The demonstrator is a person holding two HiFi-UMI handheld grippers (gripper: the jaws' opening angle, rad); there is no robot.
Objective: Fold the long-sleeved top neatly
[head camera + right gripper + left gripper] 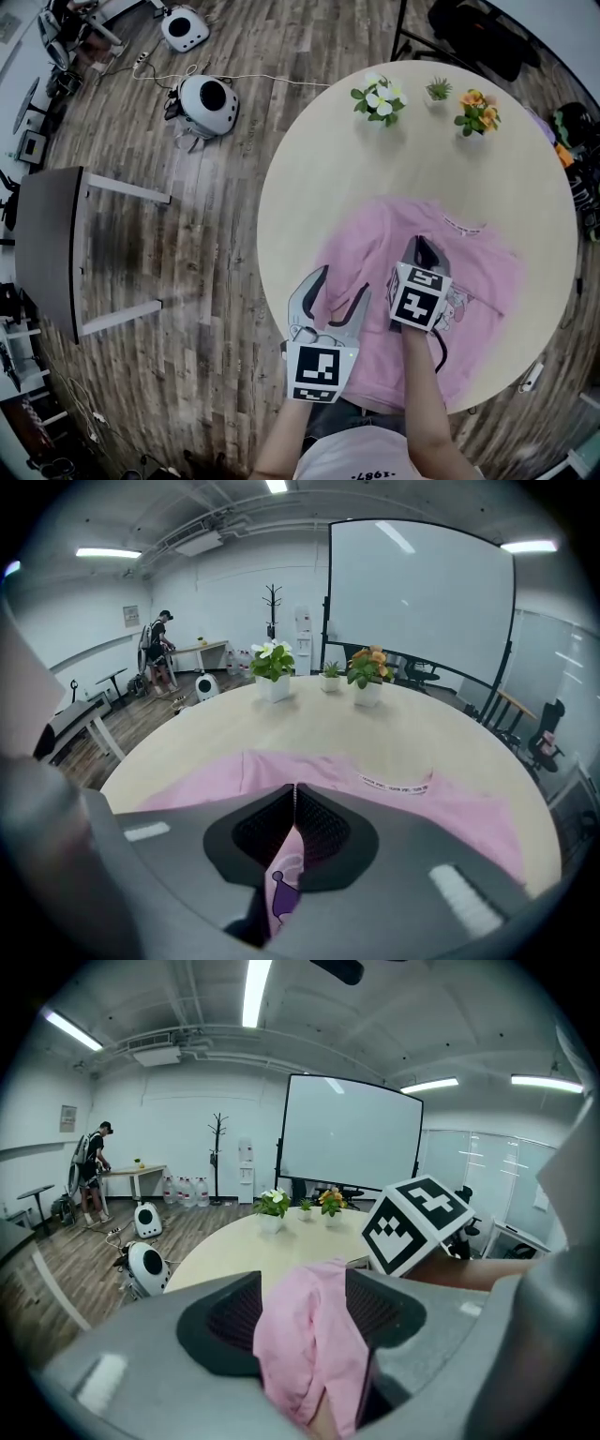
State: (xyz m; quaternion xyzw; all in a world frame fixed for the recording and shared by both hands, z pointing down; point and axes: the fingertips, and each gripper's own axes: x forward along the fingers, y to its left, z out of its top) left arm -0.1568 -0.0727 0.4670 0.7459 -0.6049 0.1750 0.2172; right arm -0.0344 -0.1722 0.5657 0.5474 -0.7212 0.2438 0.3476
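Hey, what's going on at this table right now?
A person with a gripper in each hand is working on a pink top that lies on a round table. The left gripper holds a bunched fold of fabric between its jaws at the top's left side. The right gripper is pinched shut on a thin fold near the printed middle. Three potted plants stand at the table's far edge, clear of the top.

round table (319, 159), pink top (370, 246), potted plants (379, 99)

Grey left gripper (339, 286) — black-white marker cube (317, 371)
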